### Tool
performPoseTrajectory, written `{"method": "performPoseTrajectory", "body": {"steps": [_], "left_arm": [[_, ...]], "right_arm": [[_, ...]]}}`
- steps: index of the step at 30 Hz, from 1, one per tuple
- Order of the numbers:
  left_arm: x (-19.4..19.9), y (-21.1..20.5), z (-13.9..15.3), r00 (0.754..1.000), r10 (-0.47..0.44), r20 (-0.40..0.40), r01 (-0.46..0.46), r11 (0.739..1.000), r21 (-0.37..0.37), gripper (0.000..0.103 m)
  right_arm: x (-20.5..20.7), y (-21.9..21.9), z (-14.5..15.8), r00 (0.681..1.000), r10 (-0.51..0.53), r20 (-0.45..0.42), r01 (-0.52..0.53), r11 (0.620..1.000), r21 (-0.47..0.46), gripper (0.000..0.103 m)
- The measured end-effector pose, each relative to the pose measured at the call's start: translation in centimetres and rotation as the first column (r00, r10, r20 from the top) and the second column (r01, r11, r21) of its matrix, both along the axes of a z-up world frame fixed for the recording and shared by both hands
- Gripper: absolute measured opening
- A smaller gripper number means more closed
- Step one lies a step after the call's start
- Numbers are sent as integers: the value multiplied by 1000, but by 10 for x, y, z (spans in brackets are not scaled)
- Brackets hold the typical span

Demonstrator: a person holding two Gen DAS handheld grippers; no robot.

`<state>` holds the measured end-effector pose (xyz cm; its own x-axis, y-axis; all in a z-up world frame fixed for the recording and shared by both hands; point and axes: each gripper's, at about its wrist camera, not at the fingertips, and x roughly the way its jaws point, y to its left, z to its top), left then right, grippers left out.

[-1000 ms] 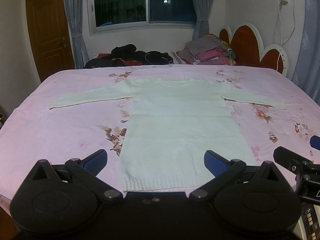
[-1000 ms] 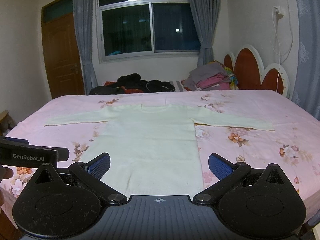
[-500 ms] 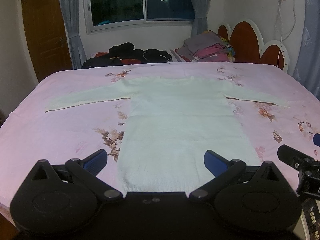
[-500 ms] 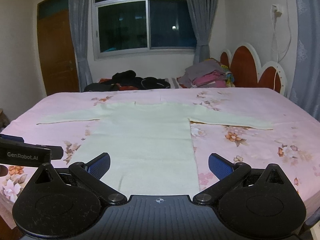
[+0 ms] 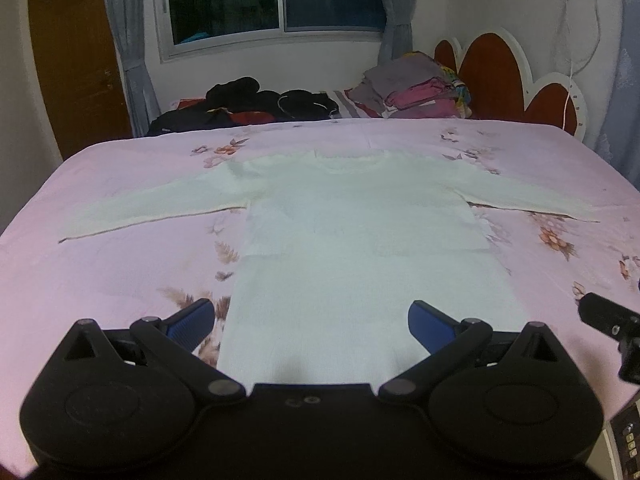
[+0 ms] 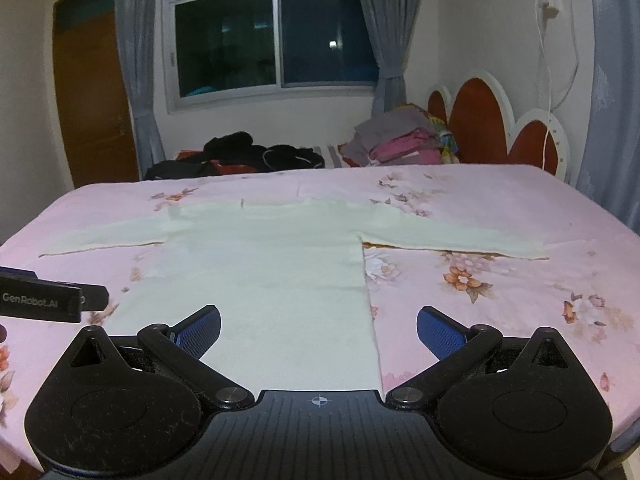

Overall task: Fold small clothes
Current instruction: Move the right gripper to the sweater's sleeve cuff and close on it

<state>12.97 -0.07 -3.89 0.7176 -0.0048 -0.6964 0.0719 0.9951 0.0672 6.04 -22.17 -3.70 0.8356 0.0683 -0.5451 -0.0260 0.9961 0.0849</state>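
With the pale knit sweater (image 5: 360, 248) lying flat, unfolded just ahead of both, the left gripper (image 5: 312, 320) and right gripper (image 6: 318, 326) hover spread and empty, so folding seemingly hasn't begun: next, each needs a hem corner.

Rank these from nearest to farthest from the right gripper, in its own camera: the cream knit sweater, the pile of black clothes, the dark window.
1. Cream knit sweater: flat on the pink bedspread, just ahead of the right gripper.
2. Pile of black clothes: beyond the bed's far edge, left of centre.
3. Dark window: on the back wall.
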Motion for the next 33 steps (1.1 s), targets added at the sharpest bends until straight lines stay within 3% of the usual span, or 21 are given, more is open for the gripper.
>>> {"method": "performPoseTrajectory", "body": {"steps": [12,22,31,32,33], "left_arm": [[94,21,-16,1000,0,-8,0,1000,13,103],[143,30,-18,1000,26,14,-26,999,24,103],[169,16,-31,999,52,6,-52,997,55,103],[171,14,-33,998,56,4,-56,997,60,103],[174,12,-34,998,58,4,-58,996,62,103]], "right_arm": [[85,-16,-8,994,-108,-19,108,994,10,103],[132,-26,-13,985,-166,-44,166,986,15,103],[162,-84,-26,968,-244,-50,246,969,29,102],[167,-95,-30,965,-257,-55,259,965,28,102],[172,-105,-33,962,-266,-59,268,963,33,89]]}}
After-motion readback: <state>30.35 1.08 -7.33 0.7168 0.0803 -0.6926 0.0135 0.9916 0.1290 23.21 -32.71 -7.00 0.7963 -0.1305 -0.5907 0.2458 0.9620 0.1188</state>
